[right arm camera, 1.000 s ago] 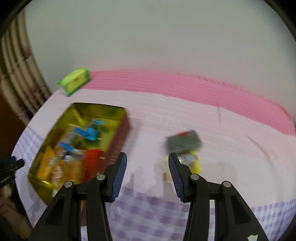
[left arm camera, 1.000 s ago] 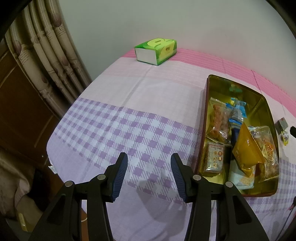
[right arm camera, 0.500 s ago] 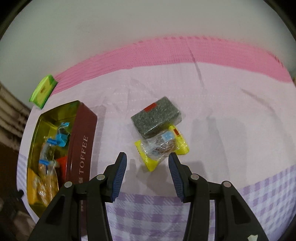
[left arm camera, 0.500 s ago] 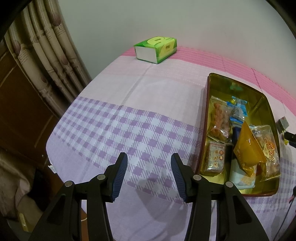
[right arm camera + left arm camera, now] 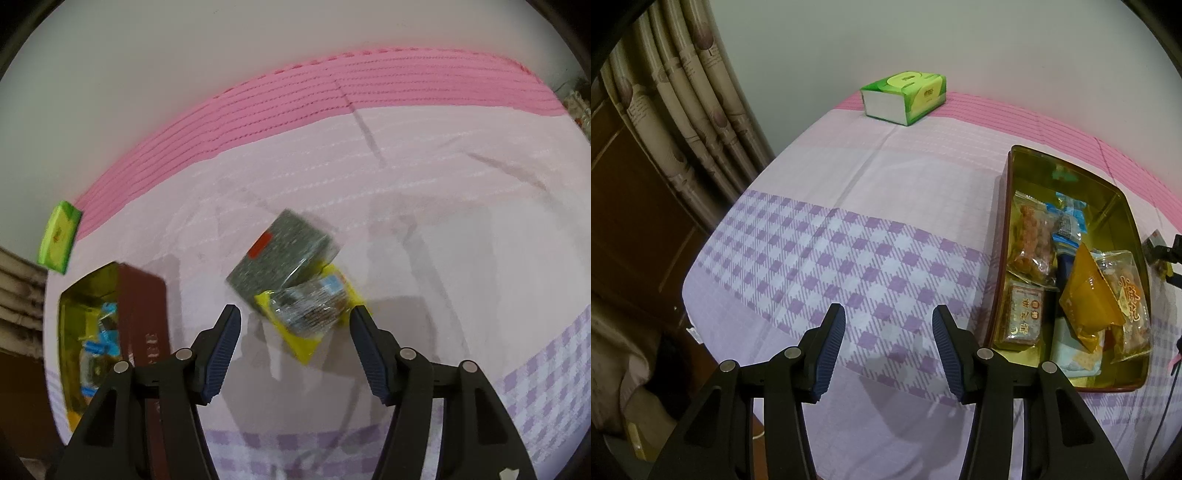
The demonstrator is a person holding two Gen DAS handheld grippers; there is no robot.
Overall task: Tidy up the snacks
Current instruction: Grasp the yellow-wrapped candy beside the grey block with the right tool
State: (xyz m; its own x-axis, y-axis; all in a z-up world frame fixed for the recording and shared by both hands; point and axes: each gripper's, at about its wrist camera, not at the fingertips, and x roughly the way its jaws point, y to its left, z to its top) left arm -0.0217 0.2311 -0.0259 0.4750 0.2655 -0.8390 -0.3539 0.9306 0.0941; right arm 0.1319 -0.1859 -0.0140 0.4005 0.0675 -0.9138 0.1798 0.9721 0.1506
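R tool [image 5: 295, 325] opening above yellow snack pack [image 5: 314, 314], empty.

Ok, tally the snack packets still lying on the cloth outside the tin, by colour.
Grey packet: 1
Yellow packet: 1
Total: 2, overlapping each other on the pink cloth, ahead of the right gripper, whose jaws are opening.

Purple-checked, pink-striped tablecloth [image 5: 849, 229]; gold-lined tin [image 5: 1027, 158]; seemingly grey-speckled packet [image 5: 284, 251].
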